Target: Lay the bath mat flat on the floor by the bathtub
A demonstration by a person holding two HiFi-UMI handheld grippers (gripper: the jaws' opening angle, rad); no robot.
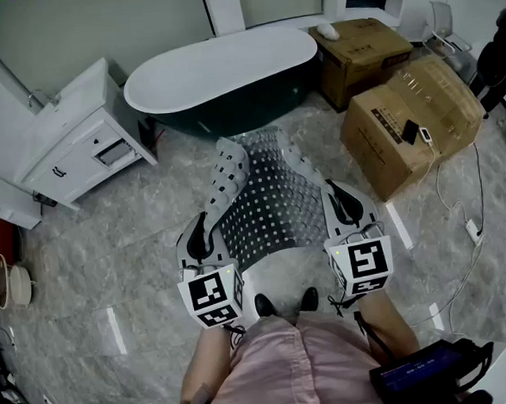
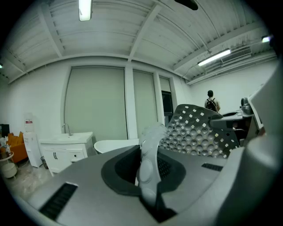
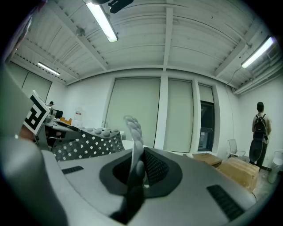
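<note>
Marble floor (image 1: 138,282) by bathtub (image 1: 227,78) | bath mat (image 1: 270,196) held above floor, sloping toward bathtub | left gripper (image 1: 202,233) jaws clamped on near mat corner, right gripper (image 1: 344,206) likewise | corners to be lowered evenly, spread taut

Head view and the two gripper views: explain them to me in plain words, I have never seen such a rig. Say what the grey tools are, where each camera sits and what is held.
There is no robot here. A person holds two hand tools, the left gripper and the right gripper; the marker cubes are part of them. The head view comes from a camera on the person's head, looking down at the floor. Each gripper view comes from a camera on that tool, looking along its jaws. Both are shut on the near edge of the bath mat, a perforated mat with suction cups, not yet flat. Ahead stands the bathtub, with a white cabinet to its left and cardboard boxes to its right.
</note>
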